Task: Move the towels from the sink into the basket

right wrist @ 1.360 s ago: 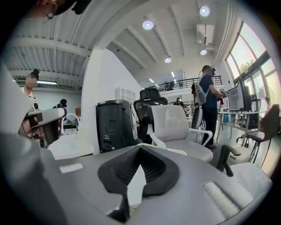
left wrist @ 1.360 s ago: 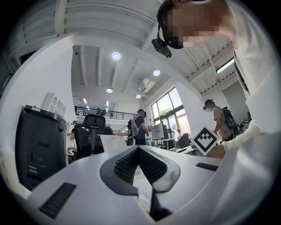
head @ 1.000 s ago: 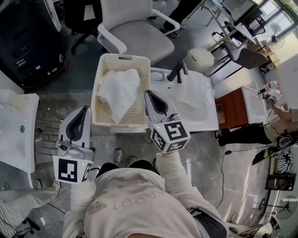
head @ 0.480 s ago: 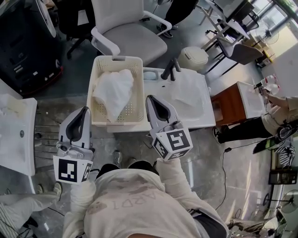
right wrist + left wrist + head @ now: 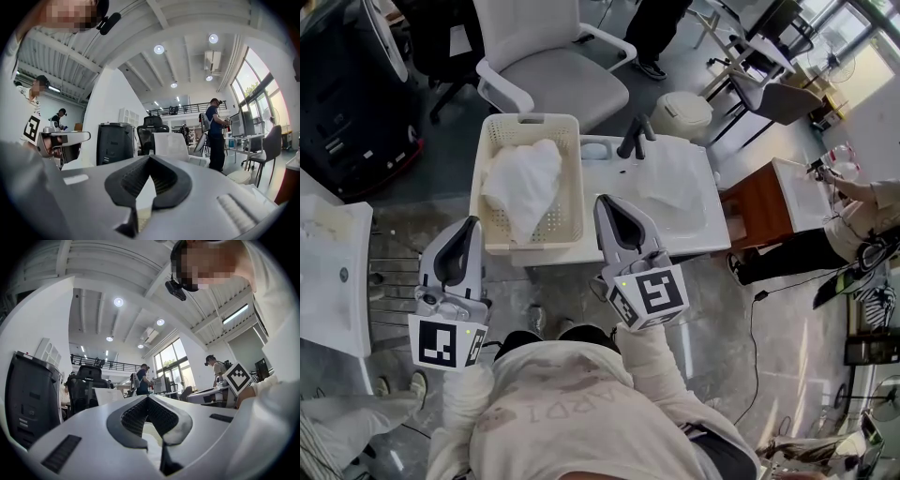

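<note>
In the head view, a white towel [image 5: 523,183] is lying crumpled inside the cream laundry basket [image 5: 530,120], which is sitting just beside the white sink [image 5: 711,220]. The left gripper [image 5: 472,223] and right gripper [image 5: 602,200] are hovering near the basket's near edge. In the left gripper view, the jaws are meeting tip to tip, gripping nothing. In the right gripper view, the jaws are likewise pressing together, empty.

Bright daylight and ceiling lamps; claw views fisheye-warped, dark-cornered, sharp.
</note>
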{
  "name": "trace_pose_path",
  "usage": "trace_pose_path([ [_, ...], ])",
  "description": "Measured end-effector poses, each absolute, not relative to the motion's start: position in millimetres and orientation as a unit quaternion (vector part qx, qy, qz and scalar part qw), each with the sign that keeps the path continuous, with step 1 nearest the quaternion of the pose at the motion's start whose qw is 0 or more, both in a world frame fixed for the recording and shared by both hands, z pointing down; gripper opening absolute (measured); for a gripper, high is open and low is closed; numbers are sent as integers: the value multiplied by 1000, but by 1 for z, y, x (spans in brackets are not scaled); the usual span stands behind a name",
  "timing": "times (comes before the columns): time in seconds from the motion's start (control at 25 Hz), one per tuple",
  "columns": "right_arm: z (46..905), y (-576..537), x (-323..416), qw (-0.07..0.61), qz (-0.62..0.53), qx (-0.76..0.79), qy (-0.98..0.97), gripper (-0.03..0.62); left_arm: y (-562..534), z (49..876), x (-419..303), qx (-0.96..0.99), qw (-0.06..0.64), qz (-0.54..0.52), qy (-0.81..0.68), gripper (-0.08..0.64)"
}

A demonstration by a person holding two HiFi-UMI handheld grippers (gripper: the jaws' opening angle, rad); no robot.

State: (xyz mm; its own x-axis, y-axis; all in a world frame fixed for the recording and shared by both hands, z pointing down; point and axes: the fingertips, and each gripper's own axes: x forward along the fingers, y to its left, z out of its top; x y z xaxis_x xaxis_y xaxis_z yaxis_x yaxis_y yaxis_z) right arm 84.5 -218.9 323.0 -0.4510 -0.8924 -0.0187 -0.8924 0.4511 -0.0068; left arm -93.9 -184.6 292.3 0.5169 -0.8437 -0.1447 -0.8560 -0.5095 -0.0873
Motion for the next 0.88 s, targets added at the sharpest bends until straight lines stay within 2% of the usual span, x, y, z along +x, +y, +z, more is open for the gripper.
trace_pose_path([
  [0.88,314,-213,86,16,15,-533,846,9,-187,295,-89,-873,71,39,480,6],
])
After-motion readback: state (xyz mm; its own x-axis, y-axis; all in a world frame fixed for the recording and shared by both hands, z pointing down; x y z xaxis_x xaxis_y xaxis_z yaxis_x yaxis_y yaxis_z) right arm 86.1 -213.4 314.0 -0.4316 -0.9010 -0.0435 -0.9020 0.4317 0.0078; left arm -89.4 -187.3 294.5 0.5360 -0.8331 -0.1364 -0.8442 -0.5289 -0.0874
